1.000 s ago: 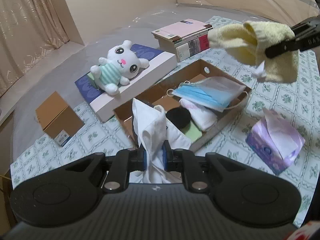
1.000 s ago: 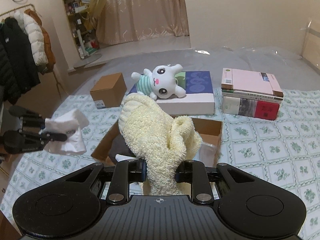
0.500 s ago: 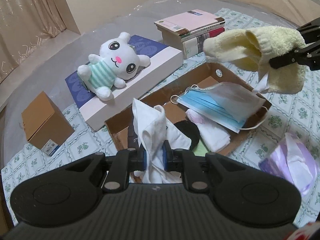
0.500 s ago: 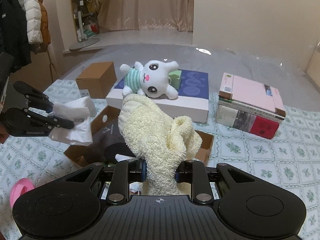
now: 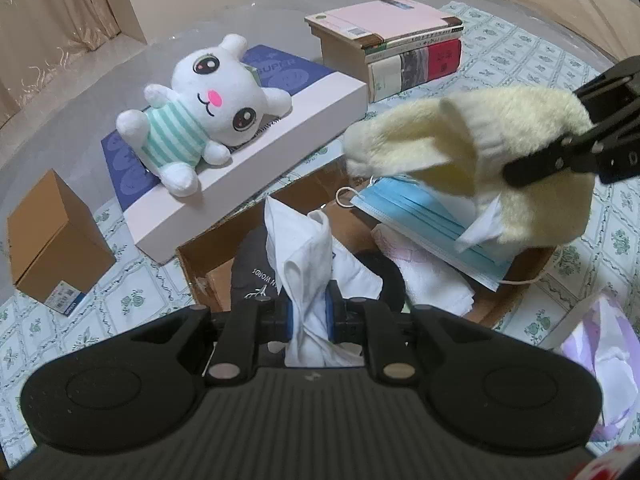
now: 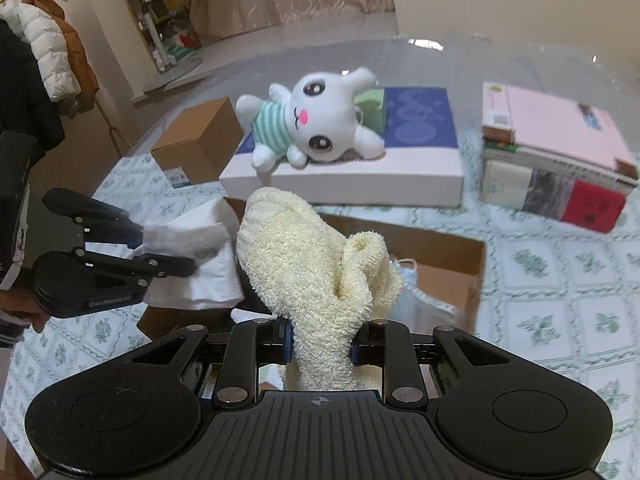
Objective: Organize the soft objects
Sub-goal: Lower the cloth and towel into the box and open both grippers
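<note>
My left gripper (image 5: 310, 316) is shut on a white cloth (image 5: 308, 248) and hangs over the near left corner of an open cardboard box (image 5: 192, 264). My right gripper (image 6: 322, 344) is shut on a fluffy cream sock (image 6: 312, 264), held above the same box (image 6: 448, 248). The box holds blue face masks (image 5: 416, 216), a white folded towel (image 5: 432, 280) and dark fabric (image 5: 252, 276). In the left wrist view the cream sock (image 5: 472, 148) hovers over the masks, pinched by the right gripper (image 5: 516, 172). The right wrist view shows the left gripper (image 6: 160, 248) holding the white cloth (image 6: 196, 268).
A white plush bunny (image 5: 200, 120) lies on a flat white and blue box (image 5: 280, 128) behind the cardboard box. Stacked books (image 5: 392, 40) sit at the back right, a small brown carton (image 5: 48, 240) at the left, a purple tissue pack (image 5: 600, 352) at the right. Coats (image 6: 48, 60) hang far left.
Both grippers have moved forward and down toward the cardboard box with their cloths still gripped. The cream sock now hangs right over the masks.
</note>
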The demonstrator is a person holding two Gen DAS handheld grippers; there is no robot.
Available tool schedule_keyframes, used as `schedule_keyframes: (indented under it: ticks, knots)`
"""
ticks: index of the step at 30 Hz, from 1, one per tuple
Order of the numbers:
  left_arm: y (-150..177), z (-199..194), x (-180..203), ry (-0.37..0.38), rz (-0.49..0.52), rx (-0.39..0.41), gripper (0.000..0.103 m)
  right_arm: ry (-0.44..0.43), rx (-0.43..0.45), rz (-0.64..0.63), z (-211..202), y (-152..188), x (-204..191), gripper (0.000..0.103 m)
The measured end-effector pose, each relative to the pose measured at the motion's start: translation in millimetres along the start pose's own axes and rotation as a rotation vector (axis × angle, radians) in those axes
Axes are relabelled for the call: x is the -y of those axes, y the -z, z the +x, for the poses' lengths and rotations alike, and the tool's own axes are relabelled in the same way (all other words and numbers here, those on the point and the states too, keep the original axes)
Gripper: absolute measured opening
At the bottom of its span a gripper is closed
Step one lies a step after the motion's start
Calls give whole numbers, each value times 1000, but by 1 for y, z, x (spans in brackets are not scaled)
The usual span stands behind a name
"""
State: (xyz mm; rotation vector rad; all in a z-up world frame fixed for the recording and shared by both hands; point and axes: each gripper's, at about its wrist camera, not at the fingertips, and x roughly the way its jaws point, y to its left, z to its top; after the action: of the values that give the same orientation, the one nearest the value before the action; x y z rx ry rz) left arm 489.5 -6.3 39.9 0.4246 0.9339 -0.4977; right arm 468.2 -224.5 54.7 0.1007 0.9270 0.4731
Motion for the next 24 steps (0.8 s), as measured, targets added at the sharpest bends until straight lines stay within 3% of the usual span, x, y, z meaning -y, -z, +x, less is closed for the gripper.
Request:
schedule_keyframes:
  ticks: [5,15,24]
  knots:
    - [0,14,0,13,-2,-17,13,-33,-51,36,23,0,6,25]
    - [4,34,-3,-7,0,-39,13,53,-68,-25,51,4,6,25]
    - [6,45,-4,-9,-24,-44,17,35,-87,16,74,5,7,25]
